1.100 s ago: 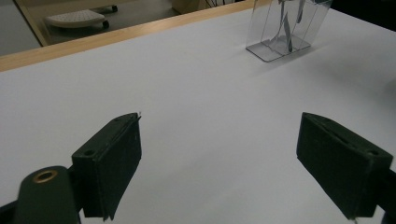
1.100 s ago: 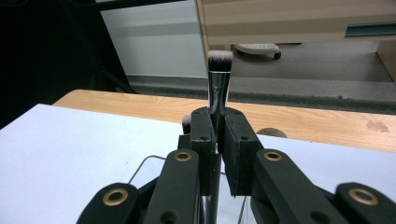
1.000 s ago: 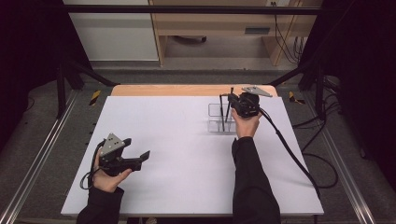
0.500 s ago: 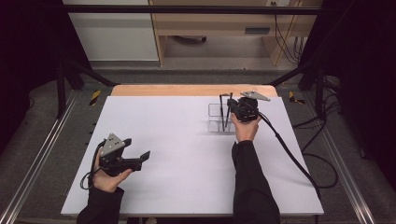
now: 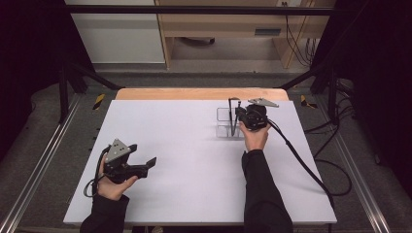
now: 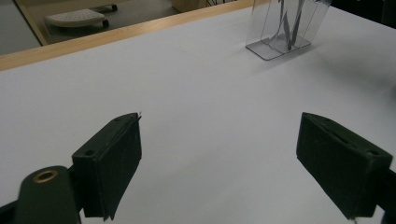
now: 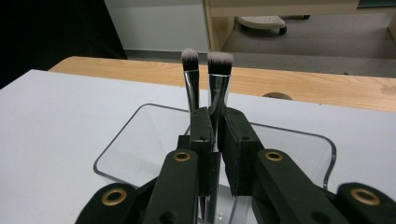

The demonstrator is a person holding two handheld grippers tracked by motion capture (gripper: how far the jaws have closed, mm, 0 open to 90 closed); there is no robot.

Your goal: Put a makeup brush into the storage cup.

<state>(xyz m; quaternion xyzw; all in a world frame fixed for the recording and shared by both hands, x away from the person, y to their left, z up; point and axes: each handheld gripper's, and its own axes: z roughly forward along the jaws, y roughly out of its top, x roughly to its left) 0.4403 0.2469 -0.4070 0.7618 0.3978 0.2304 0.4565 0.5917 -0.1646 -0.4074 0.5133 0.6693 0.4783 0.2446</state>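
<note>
A makeup brush (image 7: 219, 81) with a flat white tip stands upright in a clear acrylic organizer (image 7: 140, 140), pinched between the closed jaws of the right gripper (image 7: 215, 140). In the right gripper view, a second, slimmer brush (image 7: 189, 77) stands just beside it on the left, outside the jaws. The step in hand looks like placing this brush into its compartment or drawing it out; which one cannot be told. The next move would call for a straight vertical path so the brush clears the thin wall and leaves its neighbour undisturbed.

In the high view, the right gripper (image 5: 243, 115) sits at the organizer (image 5: 224, 124) near the far right of the white table (image 5: 194, 194), while the left gripper (image 5: 148, 165) hovers near the front left, well apart. That spacing is plain here, but the brush tips are too small to read.

In the left gripper view, the left gripper (image 6: 219, 163) has its jaws spread wide with nothing between them, and the organizer (image 6: 261, 44) stands far off.
</note>
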